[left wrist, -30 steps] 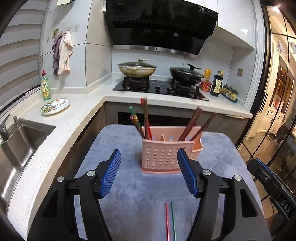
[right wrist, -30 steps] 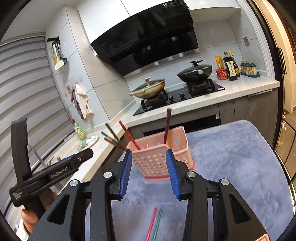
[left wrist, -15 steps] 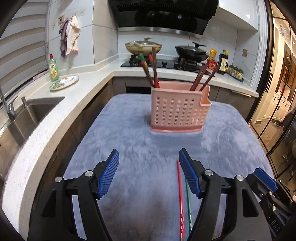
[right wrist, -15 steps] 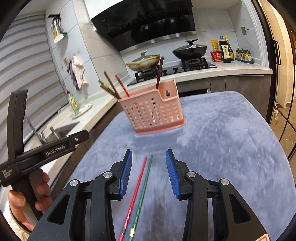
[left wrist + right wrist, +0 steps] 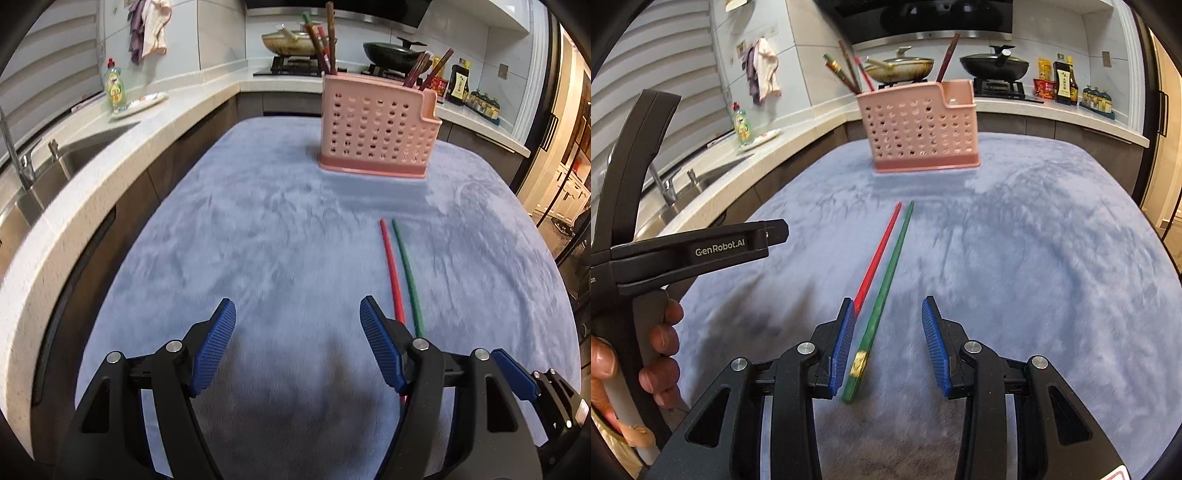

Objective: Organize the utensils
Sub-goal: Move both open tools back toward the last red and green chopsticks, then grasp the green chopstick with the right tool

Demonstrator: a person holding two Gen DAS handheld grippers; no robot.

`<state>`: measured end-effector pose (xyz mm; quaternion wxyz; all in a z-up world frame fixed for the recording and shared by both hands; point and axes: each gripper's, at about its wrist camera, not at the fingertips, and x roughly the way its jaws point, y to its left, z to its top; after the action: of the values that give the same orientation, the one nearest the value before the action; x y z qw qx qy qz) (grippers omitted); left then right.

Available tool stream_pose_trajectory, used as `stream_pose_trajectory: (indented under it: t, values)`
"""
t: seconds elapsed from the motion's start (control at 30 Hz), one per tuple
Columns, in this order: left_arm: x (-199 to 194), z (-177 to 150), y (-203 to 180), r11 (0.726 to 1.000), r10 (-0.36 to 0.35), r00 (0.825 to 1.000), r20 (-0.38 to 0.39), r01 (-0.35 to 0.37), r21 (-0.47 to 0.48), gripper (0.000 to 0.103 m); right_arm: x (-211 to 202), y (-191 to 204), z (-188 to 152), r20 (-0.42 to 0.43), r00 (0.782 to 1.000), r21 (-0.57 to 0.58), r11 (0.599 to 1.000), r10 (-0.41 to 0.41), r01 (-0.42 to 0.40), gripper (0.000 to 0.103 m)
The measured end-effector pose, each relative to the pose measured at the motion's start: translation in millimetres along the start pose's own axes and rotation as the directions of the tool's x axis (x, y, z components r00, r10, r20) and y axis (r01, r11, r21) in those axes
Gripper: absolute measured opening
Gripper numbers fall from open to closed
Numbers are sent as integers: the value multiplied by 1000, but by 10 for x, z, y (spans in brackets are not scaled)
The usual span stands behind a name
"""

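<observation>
A red chopstick (image 5: 877, 251) and a green chopstick (image 5: 888, 273) lie side by side on the blue-grey cloth (image 5: 1015, 258), pointing toward a pink perforated utensil holder (image 5: 921, 127) that holds several chopsticks. My right gripper (image 5: 888, 339) is open low over the near ends; the green chopstick's end lies between its pads, the red one passes behind the left pad. My left gripper (image 5: 297, 336) is open and empty, left of the red chopstick (image 5: 391, 269) and green chopstick (image 5: 406, 273). The holder (image 5: 375, 129) stands at the far side.
A white counter (image 5: 92, 177) with a sink (image 5: 22, 199) runs along the left. A dish-soap bottle (image 5: 115, 88) and plate stand on it. A stove with pans (image 5: 993, 66) and sauce bottles (image 5: 1063, 83) lies behind the holder. The left gripper's body (image 5: 683, 251) shows at left.
Both grippers have dropped and pulled back from the holder toward the near side of the cloth. The right gripper now straddles the green chopstick's near end. Both stay open.
</observation>
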<state>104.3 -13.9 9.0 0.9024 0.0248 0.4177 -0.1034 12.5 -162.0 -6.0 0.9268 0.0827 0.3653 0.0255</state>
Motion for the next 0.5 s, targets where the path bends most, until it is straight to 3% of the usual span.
stream_pose_trajectory:
  t: [0.3,0.5]
  values:
    - [92,-259,101,1000,5,998,-60,-6,-19,66,209,112,-195,-62,998,-18,1000,-10,9,37]
    - [113,-320,152,999,-4,997,-78,1,-35,66,252,127,-244,-76,997,-31,999,-31,29,25]
